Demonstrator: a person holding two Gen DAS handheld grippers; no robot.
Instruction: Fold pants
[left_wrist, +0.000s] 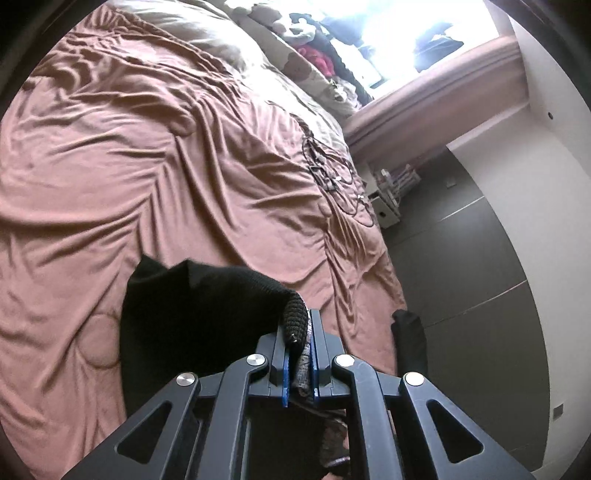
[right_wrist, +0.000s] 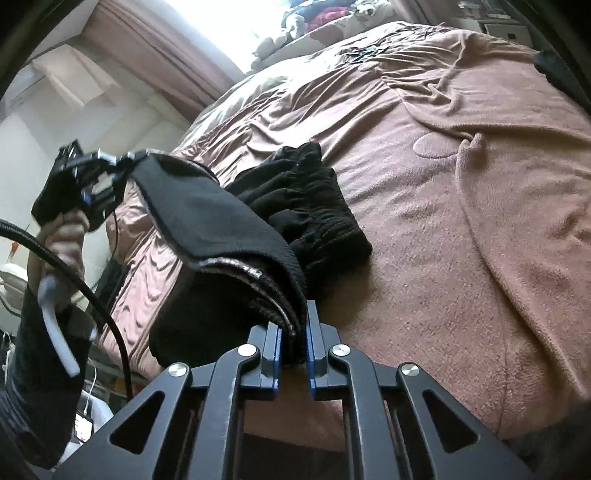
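Observation:
Black pants (right_wrist: 221, 221) lie partly on the pink-brown bedspread (right_wrist: 461, 221), with a bunched part (right_wrist: 314, 206) resting on the bed. My right gripper (right_wrist: 295, 332) is shut on a thick folded edge of the pants at the near end. My left gripper (right_wrist: 122, 162), held in a person's hand (right_wrist: 62, 236), is shut on the far edge of the same fabric, lifted above the bed's left side. In the left wrist view my left gripper (left_wrist: 301, 325) pinches a ribbed black hem, and the pants (left_wrist: 192, 314) hang to its left over the bedspread (left_wrist: 147, 166).
Pillows and piled clothes (left_wrist: 314, 48) sit at the head of the bed under a bright window. A tangle of black cables (left_wrist: 332, 173) lies near the bed's right edge. Grey floor (left_wrist: 461, 277) and a white rack (left_wrist: 391, 192) lie beyond. A black cable (right_wrist: 92, 288) trails from the left hand.

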